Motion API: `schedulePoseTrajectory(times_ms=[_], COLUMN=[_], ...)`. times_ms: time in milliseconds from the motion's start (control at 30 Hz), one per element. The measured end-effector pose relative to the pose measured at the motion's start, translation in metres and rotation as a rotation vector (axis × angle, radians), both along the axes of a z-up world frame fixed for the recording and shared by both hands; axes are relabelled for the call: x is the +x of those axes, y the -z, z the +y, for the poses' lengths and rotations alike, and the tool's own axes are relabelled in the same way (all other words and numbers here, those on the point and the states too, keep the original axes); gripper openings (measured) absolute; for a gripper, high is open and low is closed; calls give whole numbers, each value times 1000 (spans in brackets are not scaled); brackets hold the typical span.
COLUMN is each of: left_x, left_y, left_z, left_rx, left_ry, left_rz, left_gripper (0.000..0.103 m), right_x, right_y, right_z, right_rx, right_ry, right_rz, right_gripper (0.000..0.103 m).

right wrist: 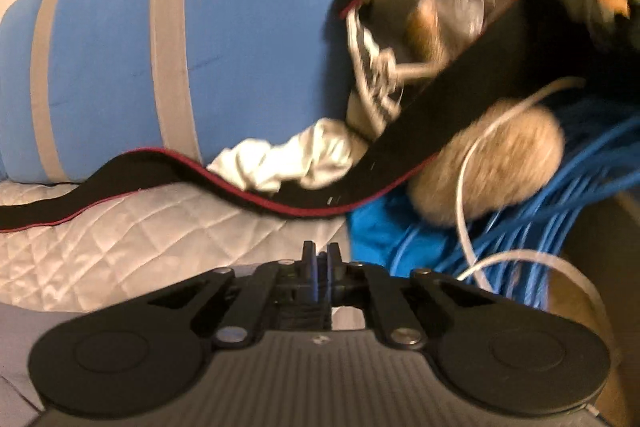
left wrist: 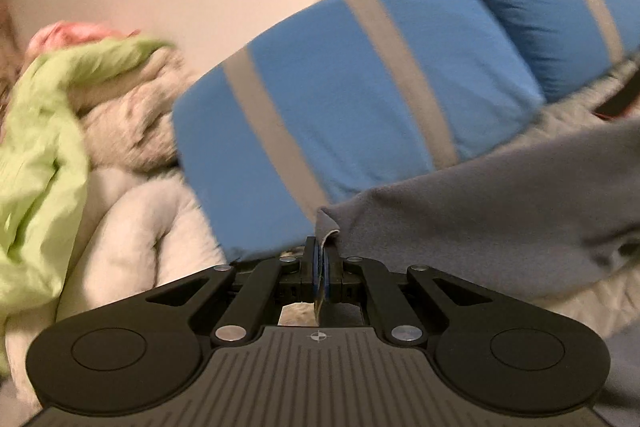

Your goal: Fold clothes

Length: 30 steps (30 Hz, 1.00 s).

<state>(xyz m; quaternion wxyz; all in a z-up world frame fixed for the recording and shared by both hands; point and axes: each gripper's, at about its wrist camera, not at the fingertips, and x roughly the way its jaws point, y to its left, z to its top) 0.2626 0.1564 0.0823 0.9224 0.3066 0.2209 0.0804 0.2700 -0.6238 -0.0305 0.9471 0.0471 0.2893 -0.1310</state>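
The grey cloth [left wrist: 500, 195] runs off the right edge of the left wrist view, so its full shape cannot be seen, and only its corner shows where it goes in between the closed tips of the left gripper [left wrist: 321, 263]. The green cloth [left wrist: 36, 147] is smeared with blur and cut off at the left edge, and the pink thing [left wrist: 68, 33] behind it is too blurry to name. In the right wrist view, the pile by the blue cables [right wrist: 540, 219] is blurred, and the fuzzy tan lump [right wrist: 488, 167] cannot be told.
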Motion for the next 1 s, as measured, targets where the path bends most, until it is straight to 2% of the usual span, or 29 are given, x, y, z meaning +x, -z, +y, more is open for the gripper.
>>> schedulePoseTrajectory(times_ms=[100,200,267,300,400,433,467,500,600,700,767,833,867,933,1000], left_x=[9,18,23,25,29,32,34,37,55,80,106,133,140,140,129], left_y=[-8,-12,-11,-9,-2,0,2,4,9,10,15,24,28,30,31], left_z=[15,22,21,20,17,17,17,17,19,23,28,37,41,47,47], left_rx=[-38,-40,-36,-33,-36,-37,-39,-38,-37,-55,-83,-126,-149,-190,-204], left_ry=[-57,-80,-80,-76,-67,-62,-56,-53,-63,-71,-95,-138,-165,-190,-186], left_rz=[-14,-16,-4,0,7,13,18,23,33,48,101,204,229,206,186], left_gripper=[2,2,2,2,2,2,3,3,3,3,6,18,29,38,56], right_x=[2,4,10,7,0,-3,-5,-8,-15,-26,-32,-37,-40,-46,-53], right_y=[-5,-9,-7,-10,-20,-23,-26,-30,-39,-54,-58,-61,-63,-66,-68], right_z=[-3,-5,-5,-1,13,17,22,27,40,55,68,81,87,100,115], right_rx=[-7,-12,-1,-9,-31,-39,-46,-53,-75,-82,-93,-103,-109,-119,-138], right_ry=[22,40,40,39,36,35,35,34,29,-18,-52,-85,-101,-135,-176], right_rz=[-22,-46,-30,-37,-56,-62,-69,-75,-94,-119,-109,-100,-95,-86,-73], right_gripper=[4,4,6,13,50,56,68,73,79,80,80,81,82,83,85])
